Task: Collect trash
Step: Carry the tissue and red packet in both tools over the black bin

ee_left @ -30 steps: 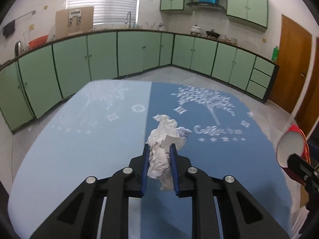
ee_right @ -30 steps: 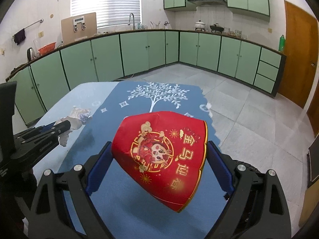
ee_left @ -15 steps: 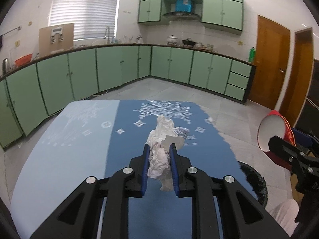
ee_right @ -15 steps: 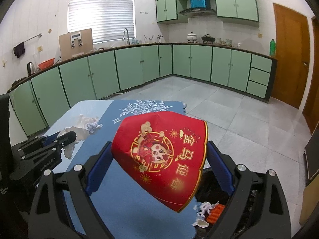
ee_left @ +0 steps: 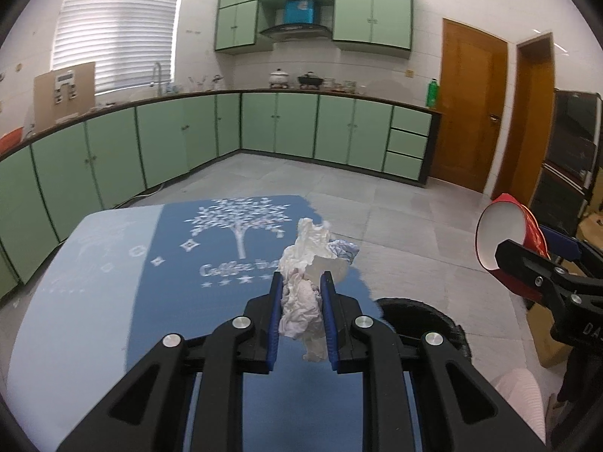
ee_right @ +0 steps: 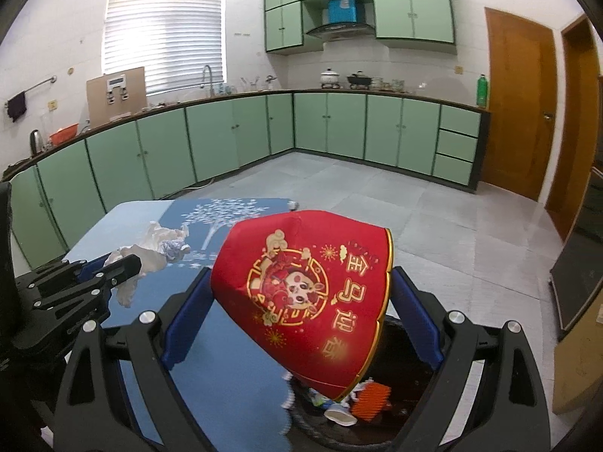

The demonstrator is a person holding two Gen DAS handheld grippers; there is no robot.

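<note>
My left gripper (ee_left: 301, 286) is shut on a crumpled white tissue wad (ee_left: 303, 301), held above the right edge of the blue table cloth (ee_left: 211, 301). My right gripper (ee_right: 301, 282) is shut on a red paper cup (ee_right: 309, 293) with gold print, tipped on its side above a black trash bin (ee_right: 395, 425). The bin holds several scraps, among them an orange piece (ee_right: 371, 401). In the left wrist view the red cup (ee_left: 505, 237) shows at the right with its white inside facing me, and the bin rim (ee_left: 422, 316) lies just right of the tissue.
The table (ee_right: 124, 222) wears a two-tone blue cloth with a white tree print. Green cabinets (ee_left: 331, 132) line the far walls across a grey tiled floor (ee_right: 433, 233). Wooden doors (ee_left: 471, 113) stand at the right. A cardboard box (ee_left: 554, 335) sits beyond the bin.
Both grippers have carried their loads rightward and up, from over the table to its right edge. The trash bin has come into view below the cup and beside the tissue.
</note>
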